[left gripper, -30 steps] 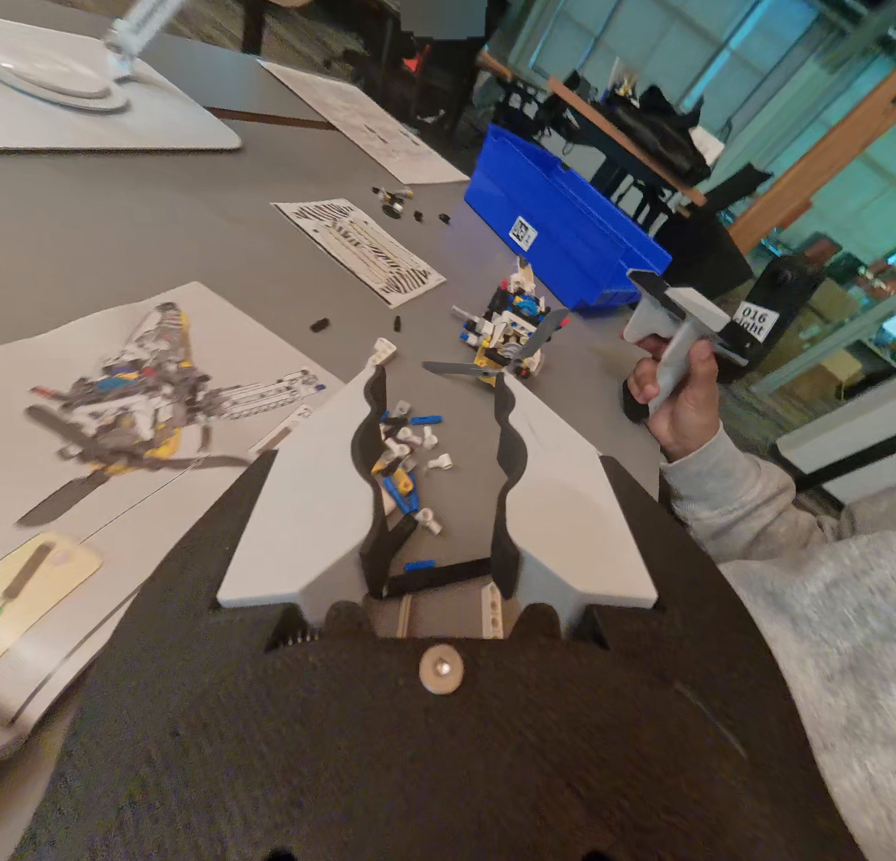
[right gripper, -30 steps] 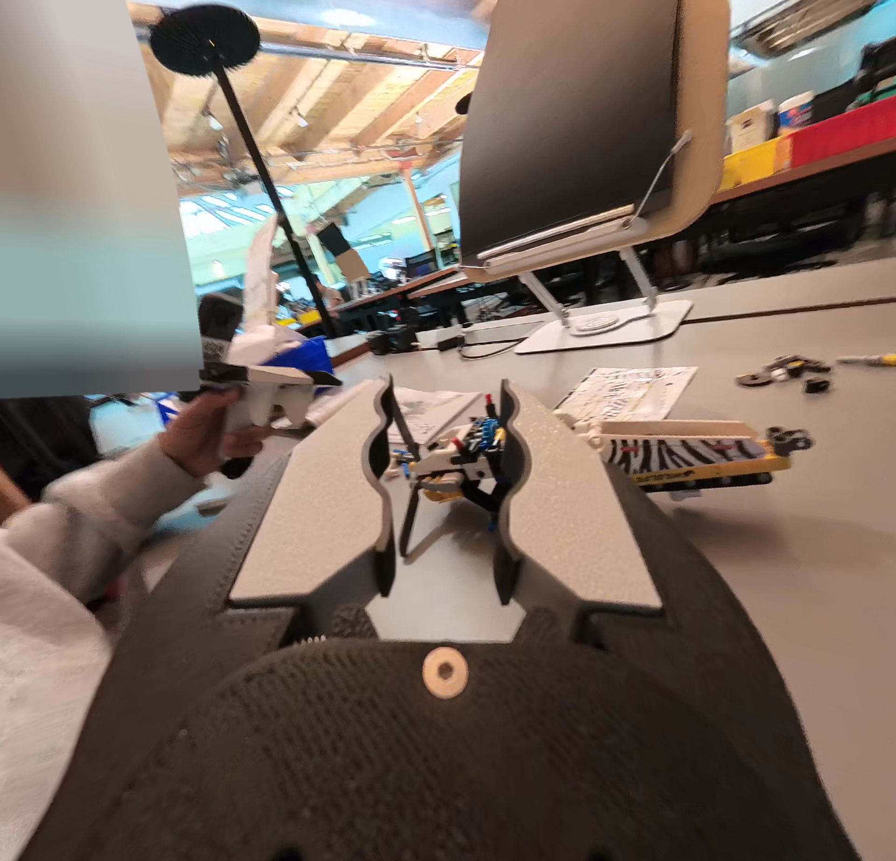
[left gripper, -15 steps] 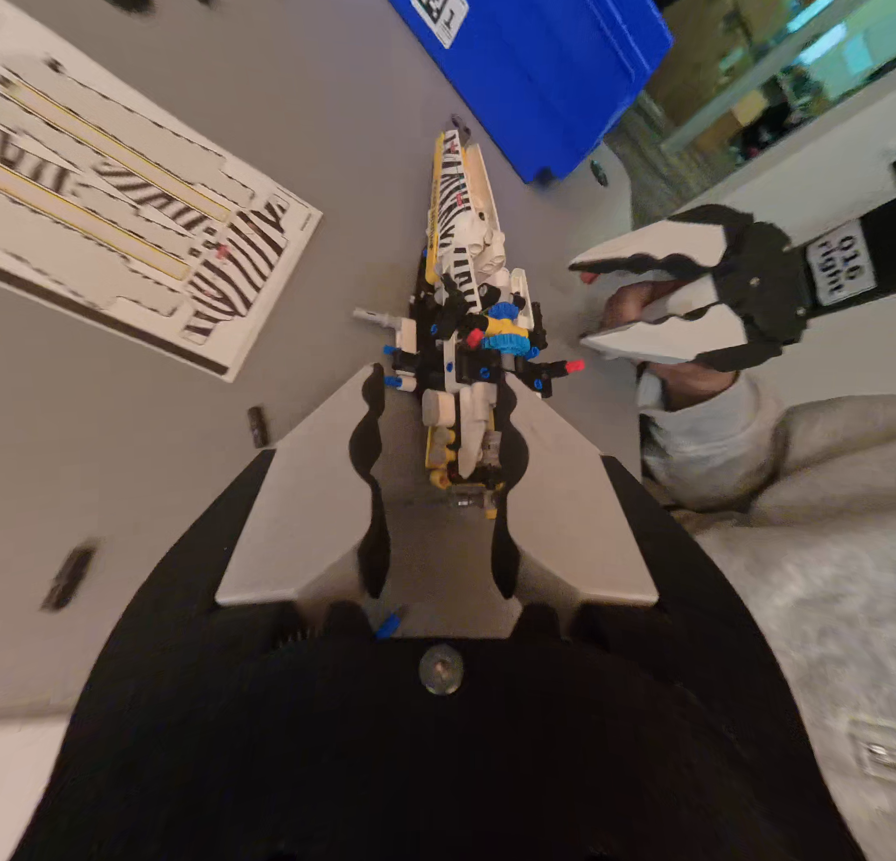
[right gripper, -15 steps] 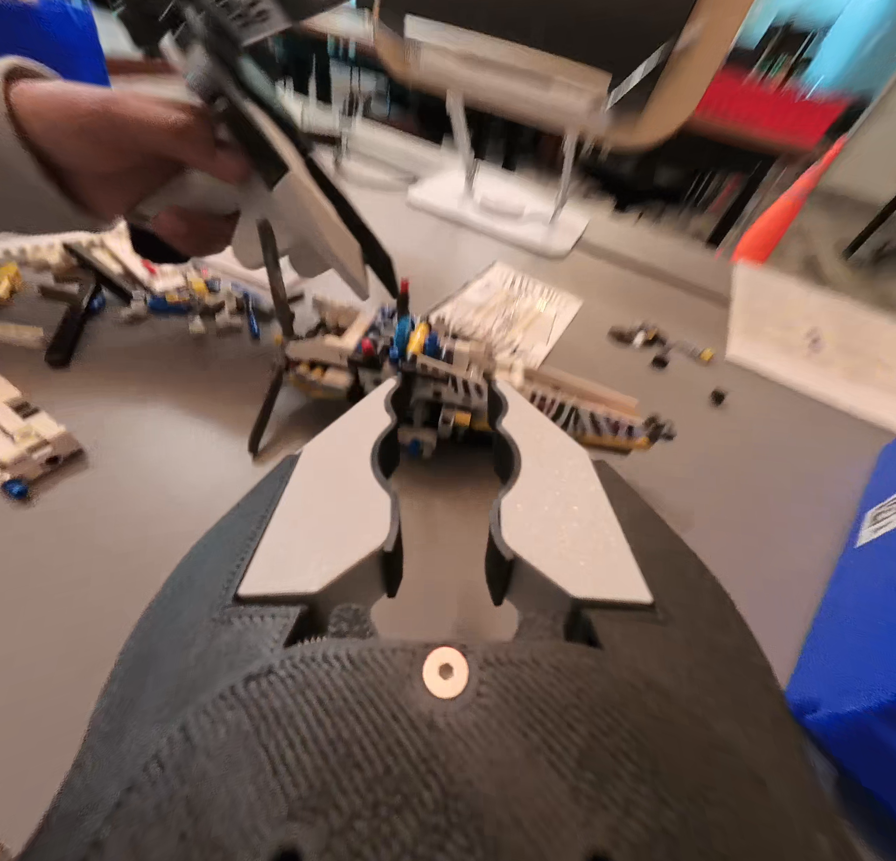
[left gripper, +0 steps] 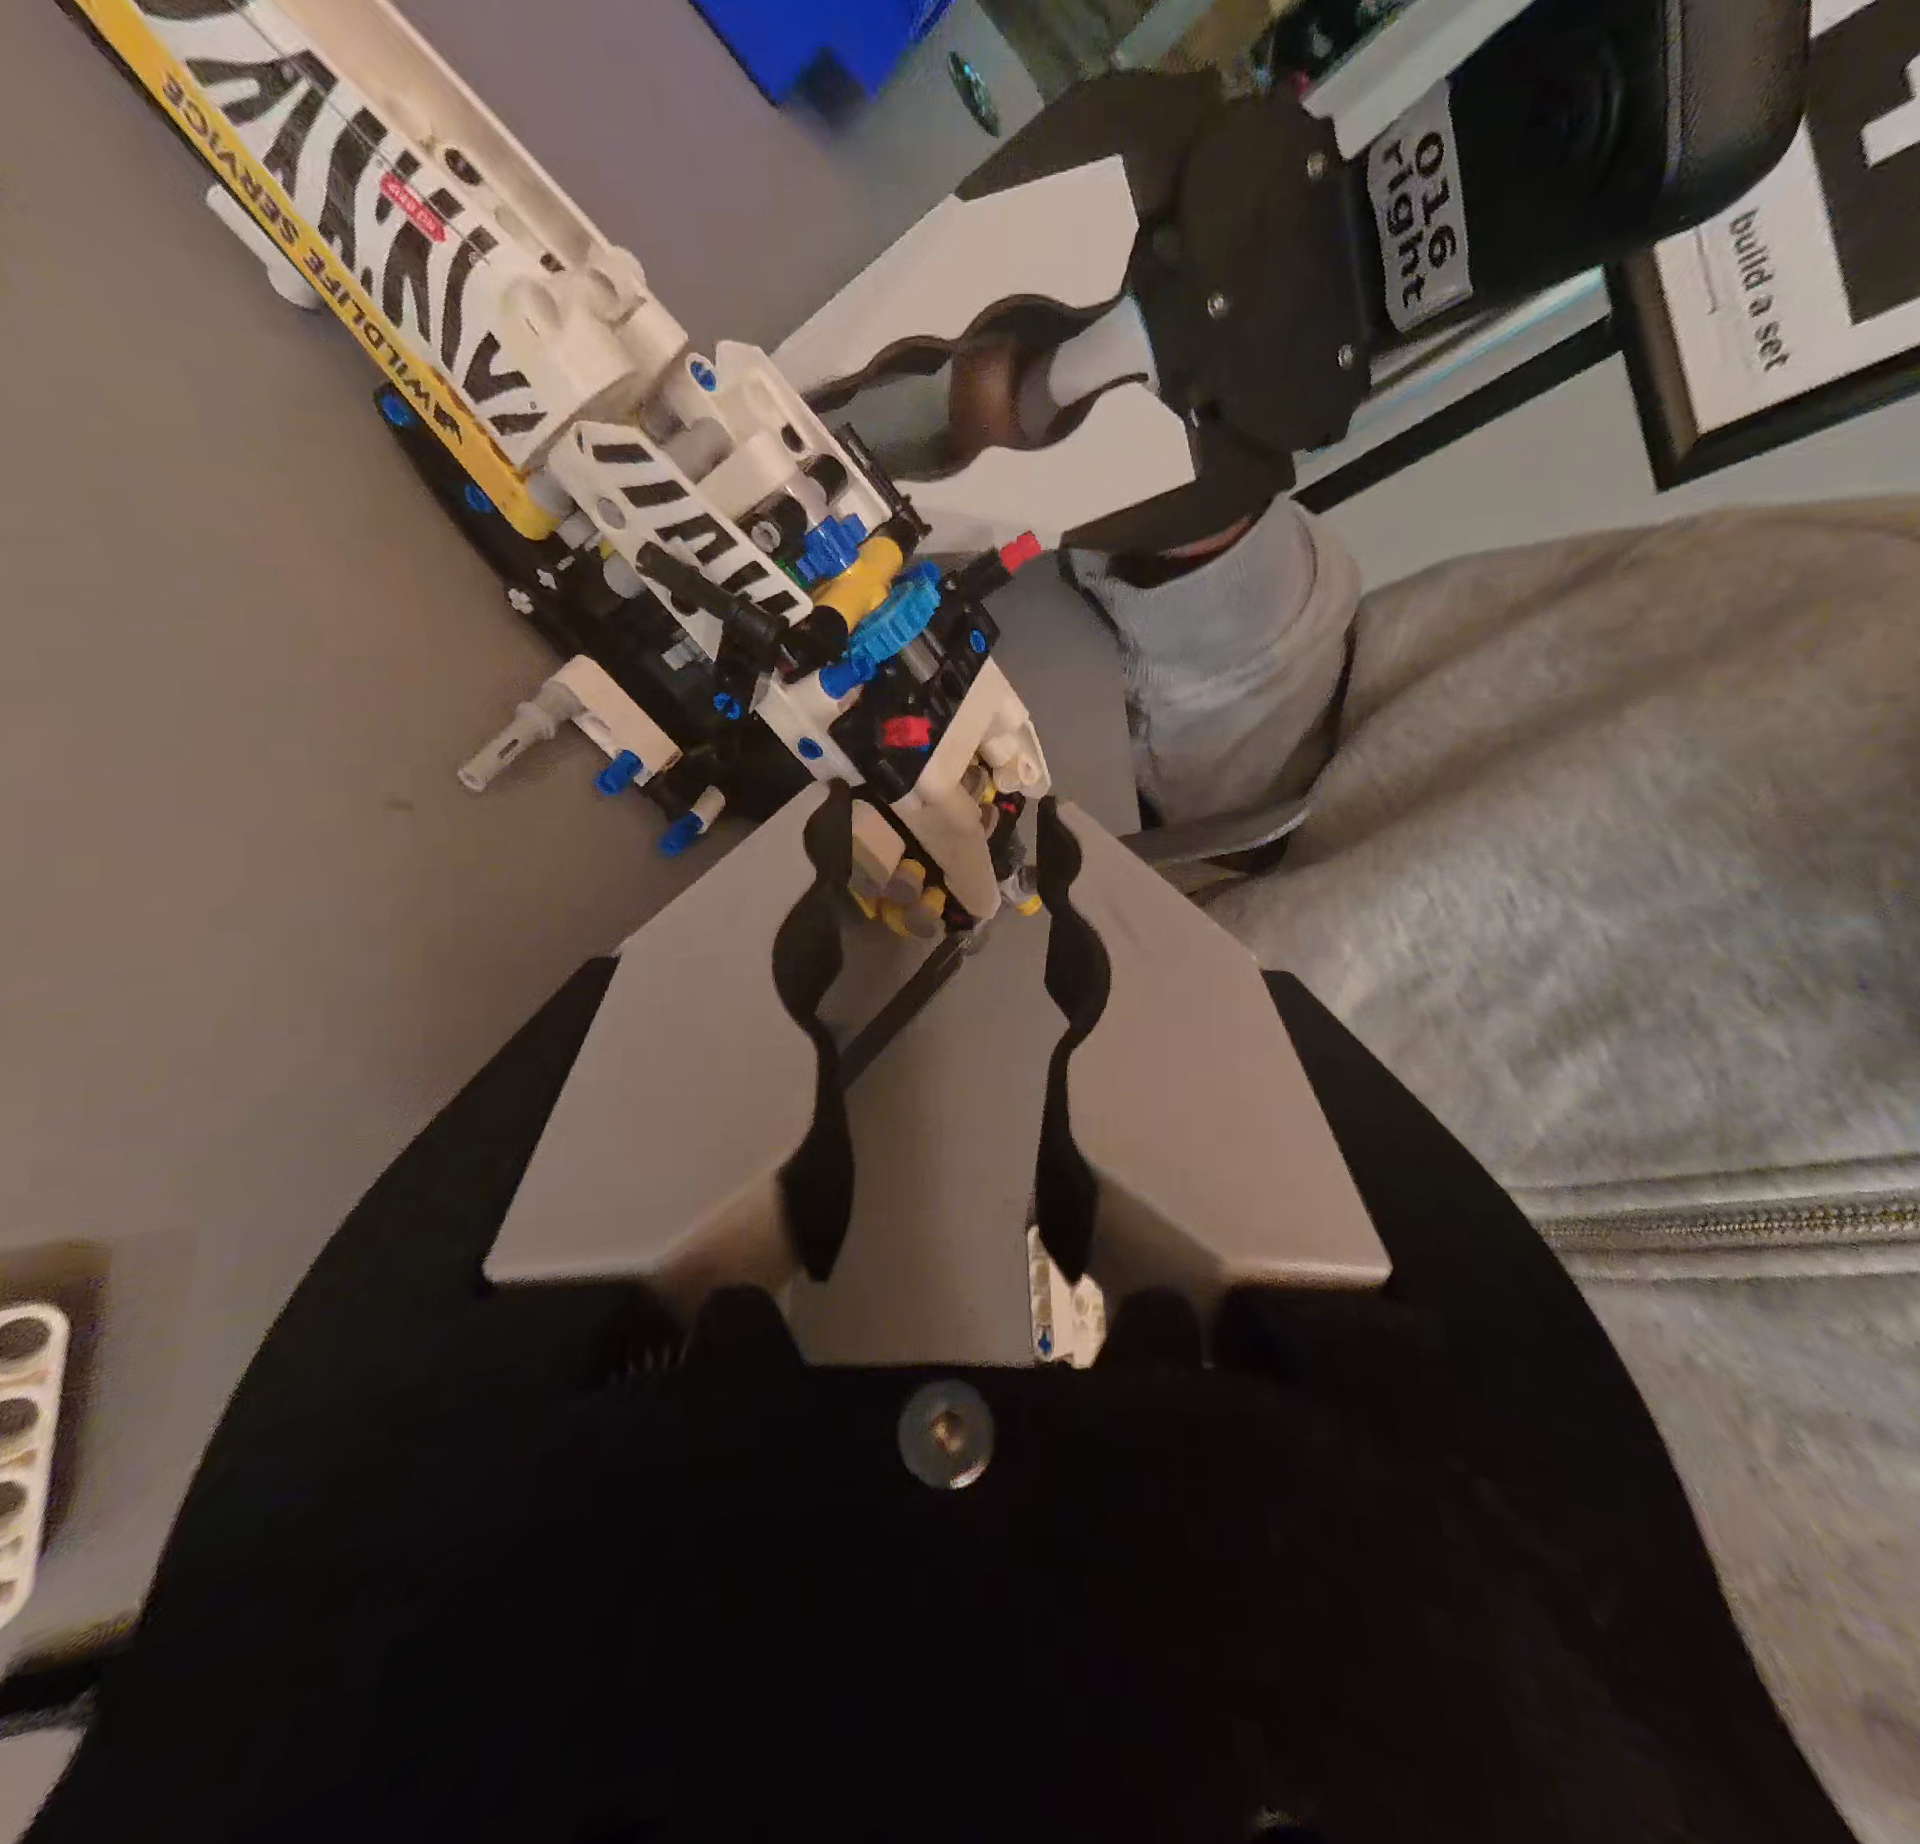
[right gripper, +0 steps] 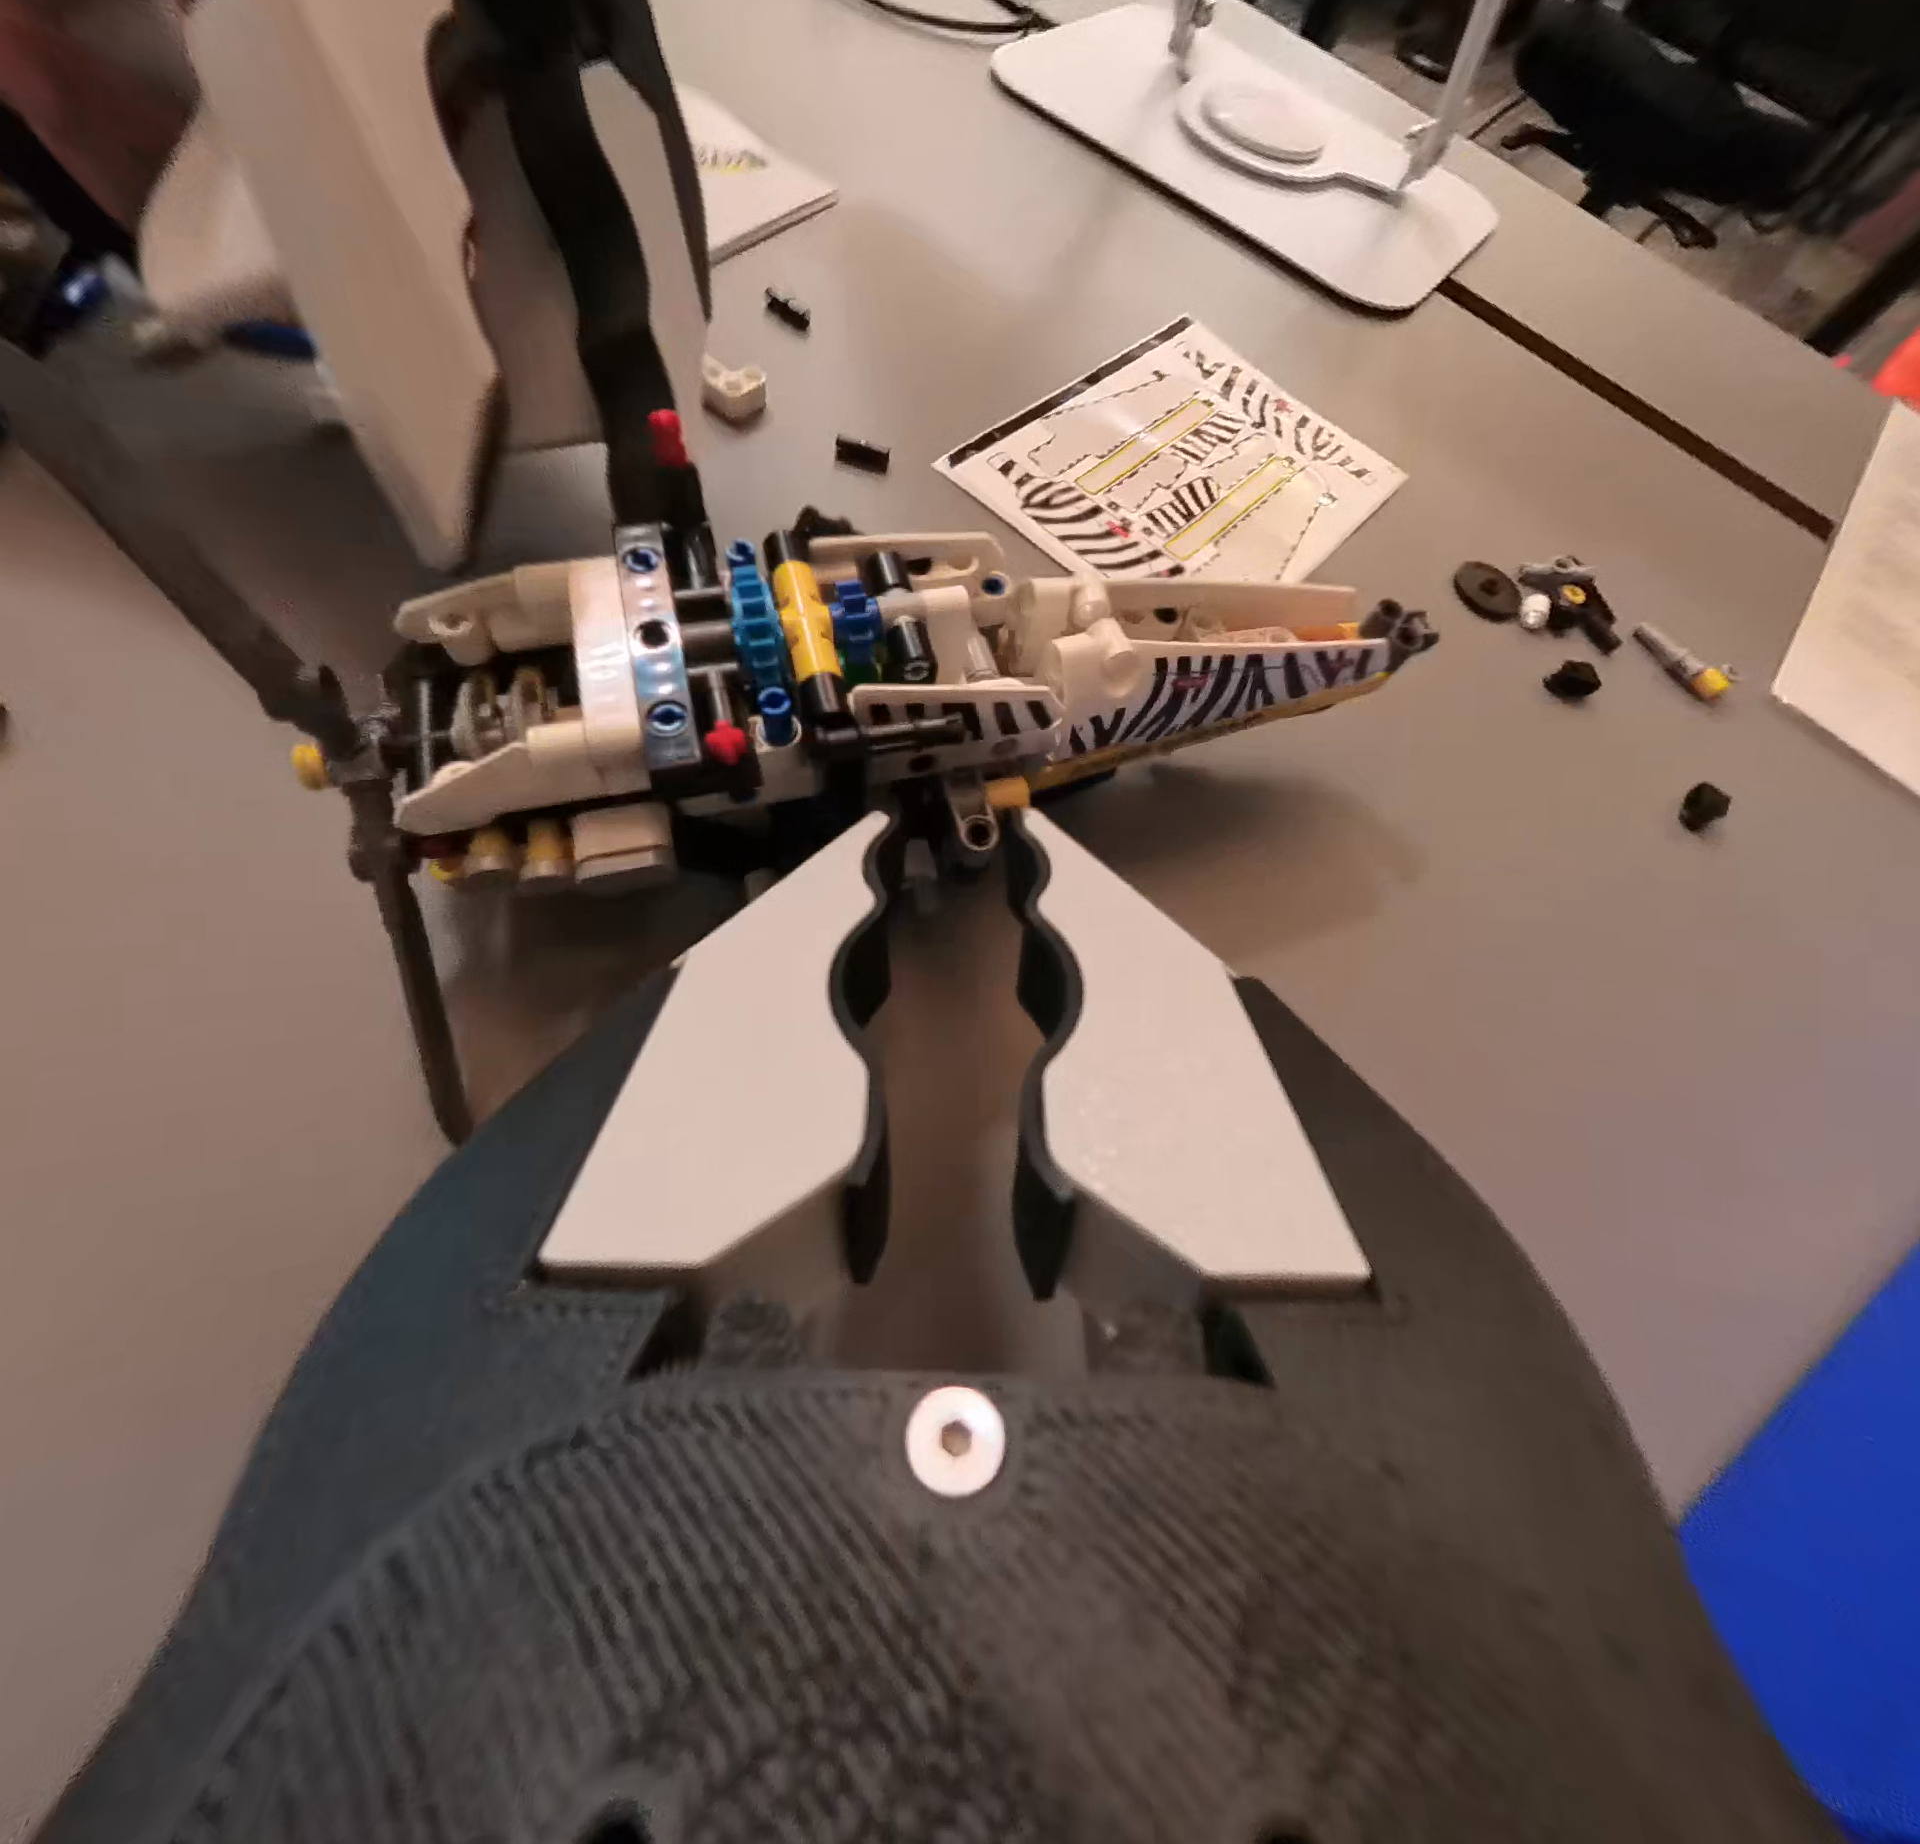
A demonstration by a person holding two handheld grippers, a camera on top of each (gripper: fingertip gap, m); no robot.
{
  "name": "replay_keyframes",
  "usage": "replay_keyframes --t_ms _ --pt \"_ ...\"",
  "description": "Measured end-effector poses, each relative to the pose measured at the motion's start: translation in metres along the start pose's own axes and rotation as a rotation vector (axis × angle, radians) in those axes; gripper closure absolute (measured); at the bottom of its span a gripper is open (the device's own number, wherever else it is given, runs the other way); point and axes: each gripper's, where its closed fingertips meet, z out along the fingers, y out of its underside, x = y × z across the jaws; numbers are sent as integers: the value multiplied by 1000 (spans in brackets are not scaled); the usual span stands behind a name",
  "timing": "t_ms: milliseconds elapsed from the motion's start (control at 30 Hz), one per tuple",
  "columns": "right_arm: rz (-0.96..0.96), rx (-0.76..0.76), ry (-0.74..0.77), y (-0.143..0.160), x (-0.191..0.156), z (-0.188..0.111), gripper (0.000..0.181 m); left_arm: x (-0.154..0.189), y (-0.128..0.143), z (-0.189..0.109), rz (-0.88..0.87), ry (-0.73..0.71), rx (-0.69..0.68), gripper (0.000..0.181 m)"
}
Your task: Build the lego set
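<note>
The partly built lego plane [left gripper: 727, 568] has a white body, zebra-striped tail, blue gears and a black propeller. It lies on the grey table [left gripper: 208, 755]. My left gripper [left gripper: 935, 844] has its jaws narrowed on the plane's nose, tips touching both sides. In the right wrist view the plane [right gripper: 831, 651] lies crosswise. My right gripper [right gripper: 954, 828] has its jaws narrowed on a small grey and black part on the plane's near side. The right gripper also shows in the left wrist view [left gripper: 831, 412] at the plane's flank. A left finger [right gripper: 364, 236] comes down behind the nose.
A zebra sticker sheet [right gripper: 1174, 464] and several small loose parts [right gripper: 1558, 599] lie beyond the plane. A blue bin [right gripper: 1808, 1482] stands at the near right. A monitor stand base [right gripper: 1247, 132] and a booklet [right gripper: 758, 173] are at the back. A grey sleeve [left gripper: 1558, 859] fills the right.
Both grippers have moved in from well away to the plane. Both pairs of jaws have narrowed, the left around the nose and the right on the plane's side.
</note>
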Motion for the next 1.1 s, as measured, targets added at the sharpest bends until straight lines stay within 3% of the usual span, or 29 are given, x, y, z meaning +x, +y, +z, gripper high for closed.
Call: replay_keyframes --t_ms 100,233,433,700,1100 --pt "-59 6 -19 0 1 1 170 -9 -2 -13 38 -66 9 147" --pt "-87 22 -79 0 0 2 173 -44 -11 -32 145 -285 32 147" --pt "-91 33 -160 -1 -1 2 174 -75 -16 -24 303 -413 -108 161" --pt "-90 42 -169 -2 -1 2 174 -80 -8 -4 411 -330 -237 176" --pt "-61 23 -216 -2 -4 5 175 -75 -7 -11 419 -288 -205 177"
